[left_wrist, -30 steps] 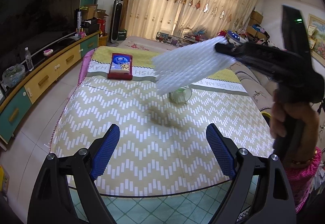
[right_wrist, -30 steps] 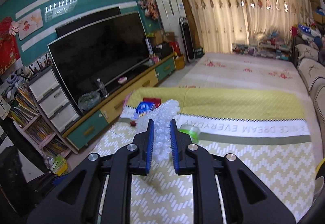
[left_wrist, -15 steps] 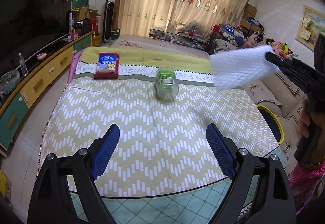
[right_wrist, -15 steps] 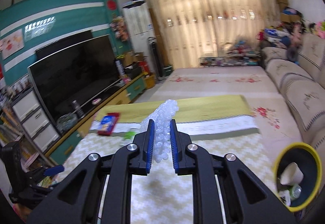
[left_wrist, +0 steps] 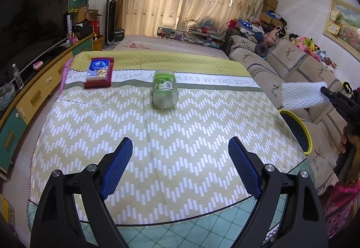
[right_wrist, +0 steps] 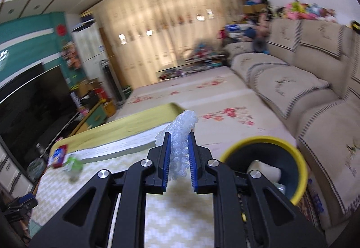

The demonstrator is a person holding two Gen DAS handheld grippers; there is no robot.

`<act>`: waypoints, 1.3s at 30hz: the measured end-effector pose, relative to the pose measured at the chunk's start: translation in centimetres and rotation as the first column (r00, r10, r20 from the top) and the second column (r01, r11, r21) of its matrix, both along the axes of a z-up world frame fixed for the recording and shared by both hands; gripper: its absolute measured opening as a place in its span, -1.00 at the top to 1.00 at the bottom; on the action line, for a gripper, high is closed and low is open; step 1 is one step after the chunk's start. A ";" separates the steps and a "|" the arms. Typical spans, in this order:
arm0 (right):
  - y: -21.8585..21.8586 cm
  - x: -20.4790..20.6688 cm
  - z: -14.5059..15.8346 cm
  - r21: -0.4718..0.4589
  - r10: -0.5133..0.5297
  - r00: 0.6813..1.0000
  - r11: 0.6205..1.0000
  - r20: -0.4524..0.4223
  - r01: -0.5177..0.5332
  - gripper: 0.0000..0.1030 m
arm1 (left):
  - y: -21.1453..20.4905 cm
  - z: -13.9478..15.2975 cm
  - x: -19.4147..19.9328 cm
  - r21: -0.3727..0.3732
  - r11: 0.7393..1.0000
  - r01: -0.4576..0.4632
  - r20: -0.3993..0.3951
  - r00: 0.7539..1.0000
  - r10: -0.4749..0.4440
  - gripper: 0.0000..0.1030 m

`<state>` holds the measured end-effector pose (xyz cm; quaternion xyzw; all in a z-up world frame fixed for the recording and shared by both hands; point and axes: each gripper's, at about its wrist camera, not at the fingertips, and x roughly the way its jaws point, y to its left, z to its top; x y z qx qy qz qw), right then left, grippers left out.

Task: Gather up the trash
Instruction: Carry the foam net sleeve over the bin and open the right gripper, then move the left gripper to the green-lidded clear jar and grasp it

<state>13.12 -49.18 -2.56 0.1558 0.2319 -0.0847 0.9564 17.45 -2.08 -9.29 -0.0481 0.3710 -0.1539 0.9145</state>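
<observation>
My right gripper (right_wrist: 178, 155) is clamped on 1 piece of white foam netting (right_wrist: 180, 135), its pads pressing in on both sides. The netting's long axis runs forward along my fingers and rises past the tips, its free end tilting toward the room's far side. Seen from the left wrist, the same netting (left_wrist: 302, 96) sticks out sideways from the right gripper (left_wrist: 325, 91), over the table's right edge and above the yellow-rimmed bin (left_wrist: 307, 135).

The bin (right_wrist: 299, 171) stands on the floor between table and sofa (right_wrist: 315, 90); pale trash lies inside it.

My left gripper (left_wrist: 180, 165) hangs wide open and holds nothing, over the near part of the cloth-covered table (left_wrist: 112, 124).

On the table: 1 green bottle (left_wrist: 165, 89) lying on its side, long axis pointing away from me, and 1 red box (left_wrist: 99, 72), flat.
</observation>
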 end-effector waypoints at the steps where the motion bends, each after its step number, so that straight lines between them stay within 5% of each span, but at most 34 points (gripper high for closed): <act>1: -0.7 -0.3 -0.2 0.005 -0.021 1.000 1.000 -0.002 0.021 0.71 | -0.3 0.0 0.1 0.003 1.000 0.005 -0.001 1.000 -0.005 -0.67; 16: -11.5 0.6 -8.5 0.088 -0.229 0.957 0.965 -0.179 0.247 0.67 | -4.1 -1.5 2.5 0.047 0.998 0.050 -0.052 0.998 -0.047 -0.67; 18: -12.3 0.5 -9.5 0.078 -0.269 0.943 0.954 -0.198 0.289 0.25 | -4.3 -1.7 2.9 0.051 0.997 0.051 -0.060 0.997 -0.048 -0.67; 20: -12.3 0.4 -9.8 0.070 -0.296 0.934 0.946 -0.199 0.315 0.07 | -4.5 -2.0 3.4 0.053 0.997 0.052 -0.071 0.996 -0.048 -0.67; 39: -9.2 1.6 -8.5 0.042 -0.217 0.959 0.973 -0.181 0.228 -0.04 | -4.9 -2.8 10.0 0.129 0.992 0.005 -0.096 0.995 0.008 -0.67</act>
